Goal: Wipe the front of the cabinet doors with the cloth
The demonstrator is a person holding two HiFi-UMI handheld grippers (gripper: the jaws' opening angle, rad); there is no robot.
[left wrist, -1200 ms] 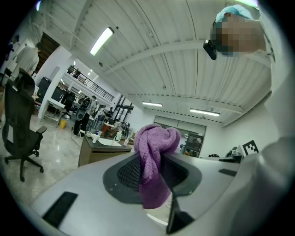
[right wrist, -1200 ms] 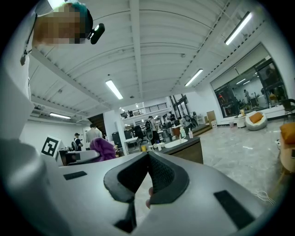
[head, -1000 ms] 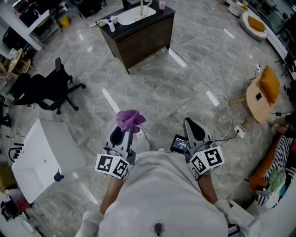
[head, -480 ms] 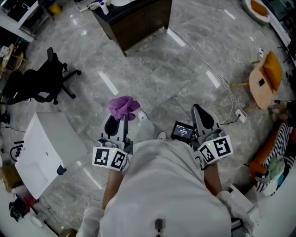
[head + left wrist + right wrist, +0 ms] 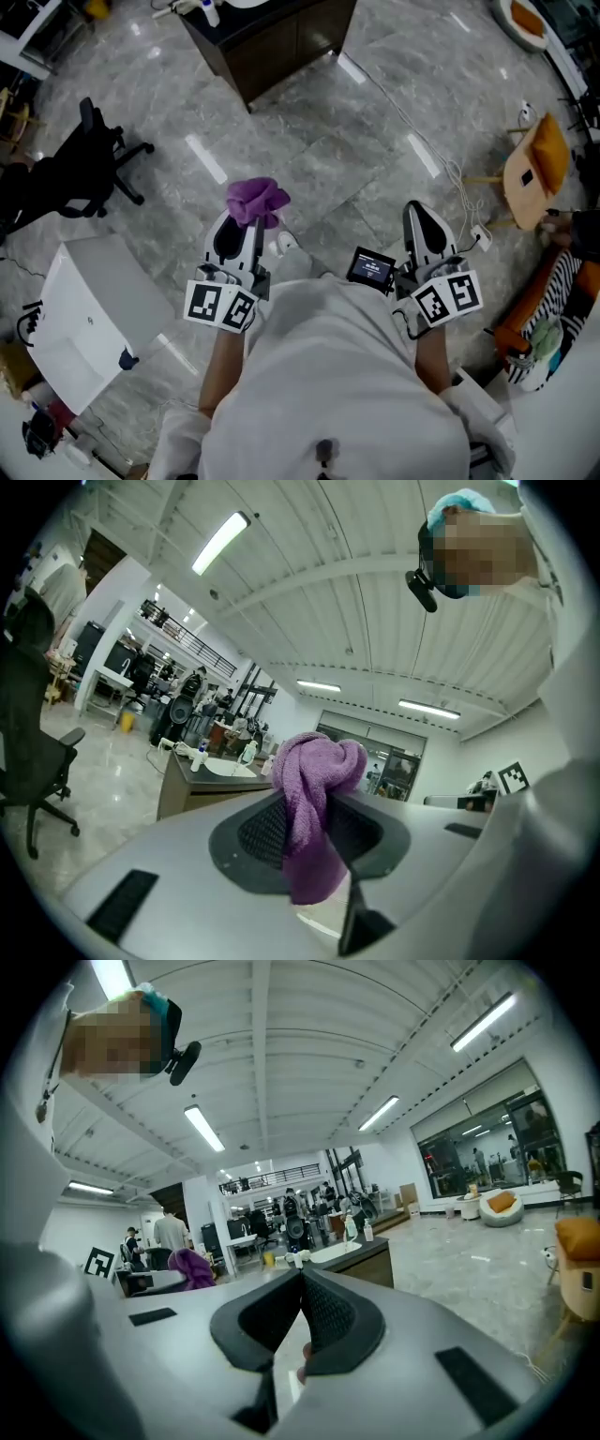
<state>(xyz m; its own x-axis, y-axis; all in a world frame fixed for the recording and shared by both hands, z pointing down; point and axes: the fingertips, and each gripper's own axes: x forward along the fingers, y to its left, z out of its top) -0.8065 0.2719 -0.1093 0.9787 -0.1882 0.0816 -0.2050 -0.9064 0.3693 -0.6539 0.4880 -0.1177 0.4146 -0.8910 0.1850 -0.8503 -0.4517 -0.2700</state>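
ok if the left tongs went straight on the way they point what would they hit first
Most likely the dark sink cabinet. The left tongs, shut on the purple cloth, aim across bare floor toward its front. Nothing else shows in that line, though depth is hard to judge.

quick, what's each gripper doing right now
Left gripper: closed, holding the purple cloth.
Right gripper: closed, fingers together, holding nothing.

Cabinet (image 5: 281,47) far ahead, chair (image 5: 70,178) left
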